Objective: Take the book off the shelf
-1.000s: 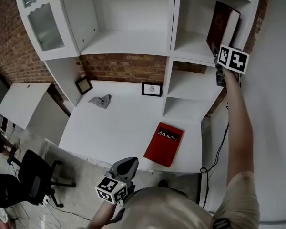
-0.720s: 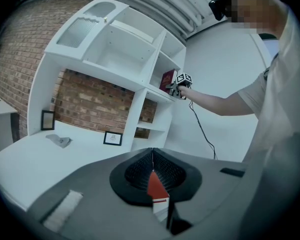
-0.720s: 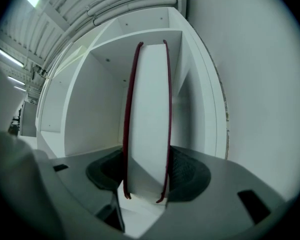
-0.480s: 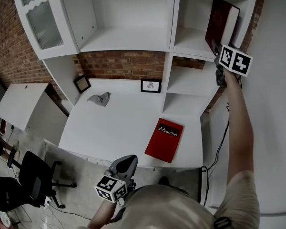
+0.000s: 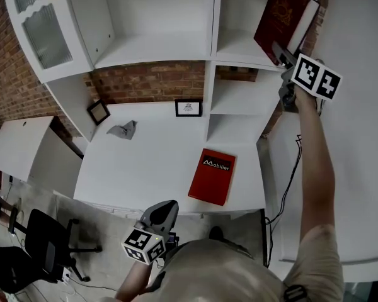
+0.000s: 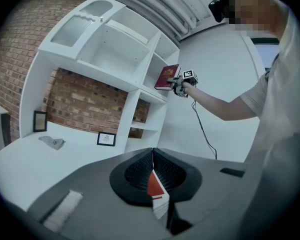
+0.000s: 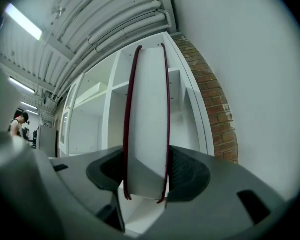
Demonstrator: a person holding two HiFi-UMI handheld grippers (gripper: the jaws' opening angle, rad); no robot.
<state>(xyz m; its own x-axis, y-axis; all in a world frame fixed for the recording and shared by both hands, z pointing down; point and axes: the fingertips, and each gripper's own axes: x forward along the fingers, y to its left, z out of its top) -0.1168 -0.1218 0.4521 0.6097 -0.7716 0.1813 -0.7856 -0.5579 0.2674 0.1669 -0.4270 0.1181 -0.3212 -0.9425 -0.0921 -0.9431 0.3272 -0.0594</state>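
Note:
A dark red hardback book (image 5: 279, 19) is tilted at the front of the upper right compartment of the white shelf unit (image 5: 239, 46). My right gripper (image 5: 282, 54) is shut on its lower edge; the jaws have just been closing with the book between them. In the right gripper view the book (image 7: 147, 124) stands edge-on with white pages, and the pads of the right gripper (image 7: 146, 171) press both covers. The left gripper view shows the book (image 6: 166, 77) held out from the shelf. My left gripper (image 5: 164, 211) hangs low by the person's body, shut and holding nothing.
A red catalogue (image 5: 211, 175) lies flat on the white desk (image 5: 145, 168) near its front right corner. A small framed picture (image 5: 188, 107), a dark frame (image 5: 98, 112) and a grey cloth (image 5: 123, 130) sit at the back. A glass-door cabinet (image 5: 41, 30) is at upper left, an office chair (image 5: 44, 247) at lower left.
My right gripper has drawn back from the shelf and risen a little, bringing the dark red book with it and tipping it outward. The left gripper has stayed where it was.

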